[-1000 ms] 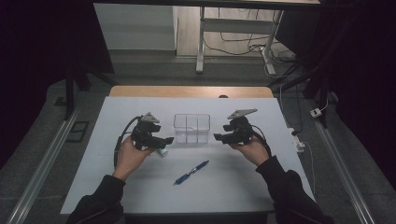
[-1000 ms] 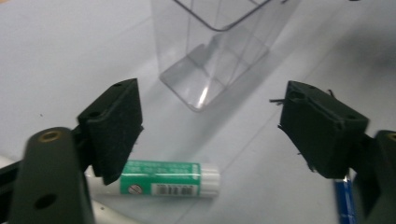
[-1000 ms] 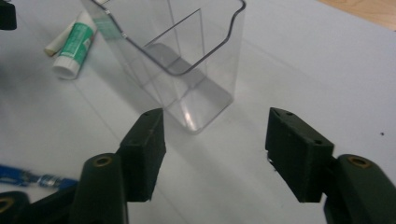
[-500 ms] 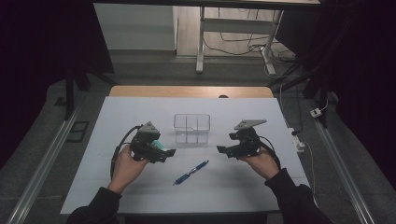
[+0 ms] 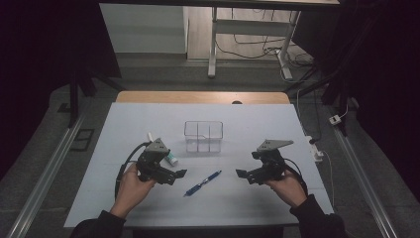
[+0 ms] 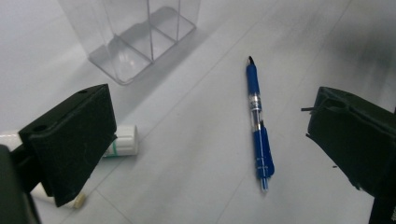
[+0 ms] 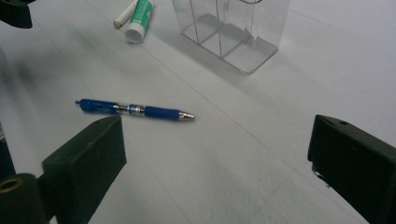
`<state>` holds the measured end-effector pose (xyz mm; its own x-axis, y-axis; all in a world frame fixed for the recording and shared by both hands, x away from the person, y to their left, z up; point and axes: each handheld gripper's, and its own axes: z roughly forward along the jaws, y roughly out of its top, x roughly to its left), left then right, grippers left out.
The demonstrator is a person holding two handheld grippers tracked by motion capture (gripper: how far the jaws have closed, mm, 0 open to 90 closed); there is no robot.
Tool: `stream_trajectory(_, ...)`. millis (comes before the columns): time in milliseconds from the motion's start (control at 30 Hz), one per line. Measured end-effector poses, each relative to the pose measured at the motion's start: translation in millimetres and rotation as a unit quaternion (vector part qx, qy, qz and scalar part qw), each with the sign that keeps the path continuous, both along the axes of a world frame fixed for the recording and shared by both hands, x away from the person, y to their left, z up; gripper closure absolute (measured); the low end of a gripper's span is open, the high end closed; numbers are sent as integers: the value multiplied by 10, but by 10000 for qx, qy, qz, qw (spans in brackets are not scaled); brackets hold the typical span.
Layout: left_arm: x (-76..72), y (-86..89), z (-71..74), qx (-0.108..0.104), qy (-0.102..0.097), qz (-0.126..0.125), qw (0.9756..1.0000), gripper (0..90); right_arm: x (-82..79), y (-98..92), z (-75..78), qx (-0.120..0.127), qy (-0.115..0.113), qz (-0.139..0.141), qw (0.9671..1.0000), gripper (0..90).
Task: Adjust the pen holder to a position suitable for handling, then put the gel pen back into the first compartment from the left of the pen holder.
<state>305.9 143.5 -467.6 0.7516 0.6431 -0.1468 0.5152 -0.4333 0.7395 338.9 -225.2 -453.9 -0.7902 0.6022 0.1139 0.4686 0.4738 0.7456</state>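
Left gripper (image 5: 179, 174): jaws spread wide, nothing between them, having just been opening; held low over the white table (image 5: 247, 198), pointing toward the pen.

Right gripper (image 5: 241, 174): jaws likewise spread wide and empty, also just opened further; pointing inward from the opposite side.

Blue pen (image 5: 202, 183): lies flat on the table between the two grippers, touched by neither, in front of the organizer.

Clear divided organizer (image 5: 203, 136): upright, compartments empty.

White tube with green label (image 5: 171, 158): lies on the table just beside the left gripper, next to a small white stick (image 5: 150, 136).

Change from a second ago: both hands have drawn back from the organizer toward the person; the pen lies as before.
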Motion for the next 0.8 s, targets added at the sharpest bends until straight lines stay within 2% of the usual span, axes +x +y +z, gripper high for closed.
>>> stream_trajectory(267, -53, -59, -9, -53, 39, -109, 9999, 0, -203, -116, -14, -157, -171, 8, 9997, 0)
stream_trajectory(400, -46, -123, -23, -8, 76, -193, 9998, 0, -288, -199, -14, -154, -157, -37, 9998, 0)
stream_trajectory(600, -4, -226, -23, -116, 148, -363, 9992, 0, -408, -316, -3, -102, -142, -181, 9997, 0)
stream_trajectory(800, 60, -370, -45, 78, 194, -454, 9988, 0, -525, -407, -8, -203, -164, -286, 9993, 0)
